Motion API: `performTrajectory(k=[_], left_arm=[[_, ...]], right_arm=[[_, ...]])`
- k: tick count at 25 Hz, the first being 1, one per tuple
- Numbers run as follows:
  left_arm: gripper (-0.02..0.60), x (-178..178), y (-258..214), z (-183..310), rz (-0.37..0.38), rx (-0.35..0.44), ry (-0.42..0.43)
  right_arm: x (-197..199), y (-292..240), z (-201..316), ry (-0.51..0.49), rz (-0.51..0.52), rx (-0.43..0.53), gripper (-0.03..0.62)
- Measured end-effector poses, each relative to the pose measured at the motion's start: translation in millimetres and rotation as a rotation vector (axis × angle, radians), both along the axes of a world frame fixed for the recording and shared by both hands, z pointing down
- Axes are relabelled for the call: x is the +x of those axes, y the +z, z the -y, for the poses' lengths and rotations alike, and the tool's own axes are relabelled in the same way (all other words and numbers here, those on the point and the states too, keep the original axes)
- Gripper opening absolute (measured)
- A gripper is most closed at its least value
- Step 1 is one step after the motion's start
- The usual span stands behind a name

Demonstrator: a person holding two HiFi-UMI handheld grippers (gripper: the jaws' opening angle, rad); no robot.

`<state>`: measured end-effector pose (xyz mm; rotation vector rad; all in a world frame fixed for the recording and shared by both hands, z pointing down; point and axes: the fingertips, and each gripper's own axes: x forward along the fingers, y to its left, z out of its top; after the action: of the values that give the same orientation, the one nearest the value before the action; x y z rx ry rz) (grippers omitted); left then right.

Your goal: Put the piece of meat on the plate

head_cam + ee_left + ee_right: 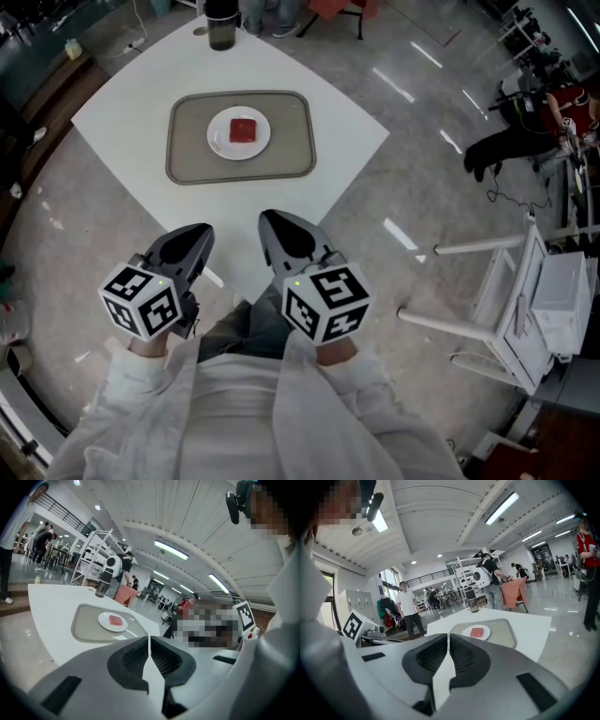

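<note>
A red piece of meat (243, 129) lies on a small white plate (222, 140), which sits in the middle of a grey tray (192, 161) on the white table (122, 122). The same meat (115, 619) (477, 632) shows small in both gripper views. My left gripper (202, 231) and right gripper (266, 219) hover side by side near the table's front corner, well short of the tray. Both are shut with nothing between the jaws (149, 640) (448, 639).
A dark cup (221, 24) stands at the table's far corner. A white rack (525, 300) lies on the floor to the right. People stand and sit around the hall beyond the table. Chairs are behind the far edge.
</note>
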<state>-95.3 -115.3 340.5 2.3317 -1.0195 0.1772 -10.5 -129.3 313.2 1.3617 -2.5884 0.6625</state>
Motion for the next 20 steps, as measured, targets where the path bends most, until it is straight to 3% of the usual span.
performTrajectory(k=[10, 20], left_arm=[[0.023, 24.6, -0.4, -32.1, -0.061, -0.050, 0.026], [0.018, 50.1, -12.3, -40.7, -0.071, -0.037, 0.025]], right_arm=[[-3.1, 11.2, -22.7, -0.064, -0.013, -0.016, 0.015], [11.9, -4.9, -34.3, -0.153, -0.023, 0.020, 0.015]])
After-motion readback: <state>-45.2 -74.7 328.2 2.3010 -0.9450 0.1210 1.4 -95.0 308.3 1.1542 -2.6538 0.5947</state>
